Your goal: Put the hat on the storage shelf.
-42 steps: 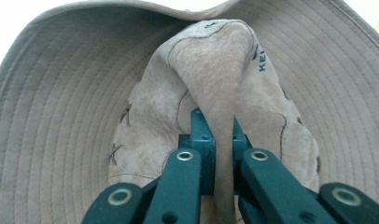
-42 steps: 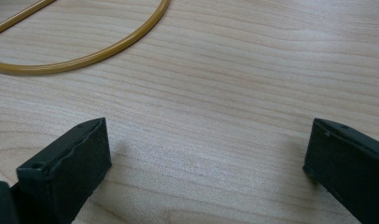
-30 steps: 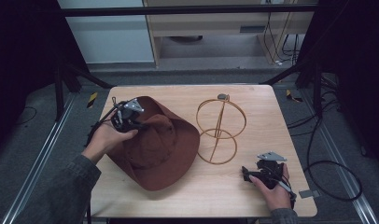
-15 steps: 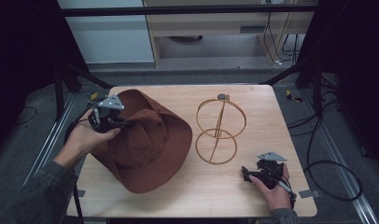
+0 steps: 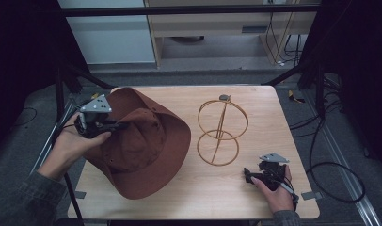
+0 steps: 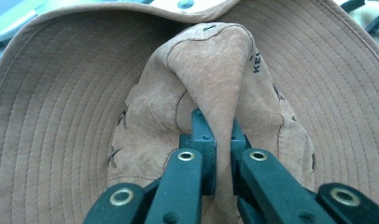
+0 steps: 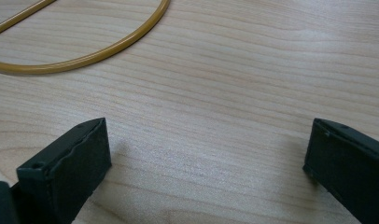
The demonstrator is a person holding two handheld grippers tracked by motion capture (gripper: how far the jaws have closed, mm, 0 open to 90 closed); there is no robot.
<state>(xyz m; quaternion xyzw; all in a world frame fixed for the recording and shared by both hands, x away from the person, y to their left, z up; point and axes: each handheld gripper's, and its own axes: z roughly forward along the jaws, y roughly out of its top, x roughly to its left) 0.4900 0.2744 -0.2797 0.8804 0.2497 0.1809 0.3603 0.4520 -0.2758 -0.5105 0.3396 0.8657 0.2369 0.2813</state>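
Note:
A brown wide-brimmed hat (image 5: 147,150) is lifted and tilted over the table's left half. My left gripper (image 5: 117,125) is shut on a fold of the hat's crown (image 6: 215,79), and the cloth bunches between the jaws. The left gripper (image 6: 215,128) shows the stitched brim all around the pinched crown. A gold wire hat stand (image 5: 221,131) with two rings stands upright at the table's middle. My right gripper (image 5: 248,176) rests near the front right, open over bare wood. Part of the stand's base ring (image 7: 85,58) lies ahead of the right gripper (image 7: 206,149).
The wooden table (image 5: 255,197) has bare surface at the front middle and far right. Black frame poles (image 5: 62,89) stand at the left side. Cables (image 5: 321,160) trail over the grey floor to the right.
My left gripper has pulled the hat by its crown toward the table's left edge and raised it, so the hat now tilts. The right gripper has stayed put.

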